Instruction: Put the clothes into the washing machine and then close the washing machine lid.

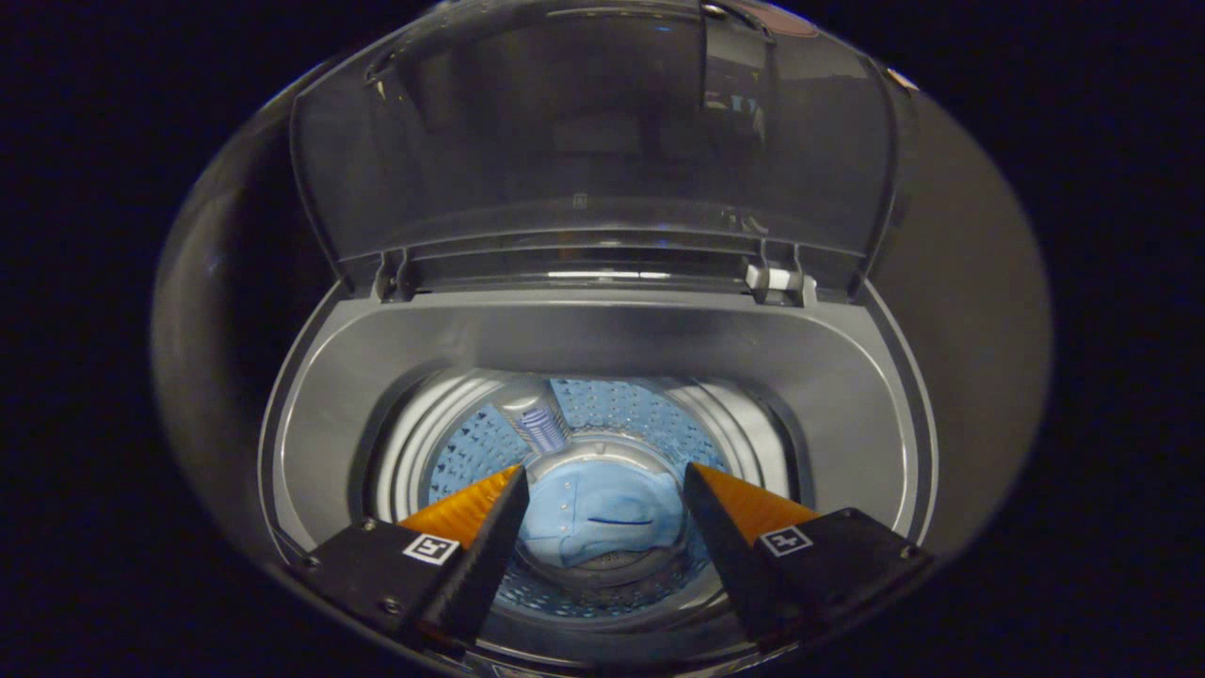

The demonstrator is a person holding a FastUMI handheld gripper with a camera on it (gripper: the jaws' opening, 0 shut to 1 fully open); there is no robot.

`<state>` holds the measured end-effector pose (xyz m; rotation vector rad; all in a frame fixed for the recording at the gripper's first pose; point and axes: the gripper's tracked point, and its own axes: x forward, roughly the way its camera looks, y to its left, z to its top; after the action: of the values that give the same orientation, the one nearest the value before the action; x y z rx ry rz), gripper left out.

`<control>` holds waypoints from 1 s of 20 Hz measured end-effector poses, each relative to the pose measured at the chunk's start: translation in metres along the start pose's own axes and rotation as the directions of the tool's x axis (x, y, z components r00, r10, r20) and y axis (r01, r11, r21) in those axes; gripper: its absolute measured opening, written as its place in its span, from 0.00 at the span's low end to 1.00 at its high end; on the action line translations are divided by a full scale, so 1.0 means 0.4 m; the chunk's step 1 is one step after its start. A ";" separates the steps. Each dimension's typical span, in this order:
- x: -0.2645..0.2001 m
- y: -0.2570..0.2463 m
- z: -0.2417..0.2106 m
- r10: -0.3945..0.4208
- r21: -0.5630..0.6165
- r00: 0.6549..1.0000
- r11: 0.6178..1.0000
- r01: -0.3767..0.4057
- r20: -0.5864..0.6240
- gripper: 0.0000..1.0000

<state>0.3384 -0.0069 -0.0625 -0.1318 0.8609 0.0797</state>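
Hanging spread over the drum (650,414), tongs (602,476) frame seemingly loose clothes (602,523).

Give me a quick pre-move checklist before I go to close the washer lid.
1. Light blue garment lying at the drum's bottom: ok.
2. Tongs open, holding nothing: ok.
3. Cloth hanging over the washer's grey rim: none seen, ok.
4. Transparent lid up, standing open behind the opening: ok, not yet closed.
5. More clothes left outside the washer: cannot tell.

light-blue shirt (602,523) crumpled in drum bottom | washing machine lid (593,141) upright, open
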 end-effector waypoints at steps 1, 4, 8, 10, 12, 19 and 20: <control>-0.005 0.003 0.001 -0.005 -0.016 1.000 1.000 0.005 0.005 1.00; -0.016 -0.002 0.011 -0.017 -0.017 0.999 1.000 0.018 0.037 1.00; -0.065 -0.011 0.064 -0.044 -0.008 0.979 0.999 0.046 0.198 0.99; -0.093 -0.010 0.072 -0.050 -0.008 0.972 0.999 0.053 0.229 0.99; -0.141 0.008 0.098 -0.036 -0.001 0.964 0.999 0.037 0.264 0.99; -0.375 0.042 0.323 -0.038 -0.020 0.867 0.998 0.056 0.498 0.98; -0.413 0.052 0.352 -0.034 -0.036 0.856 0.997 0.061 0.516 0.98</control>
<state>0.3343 0.0318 0.1521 -0.1705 0.3153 0.0857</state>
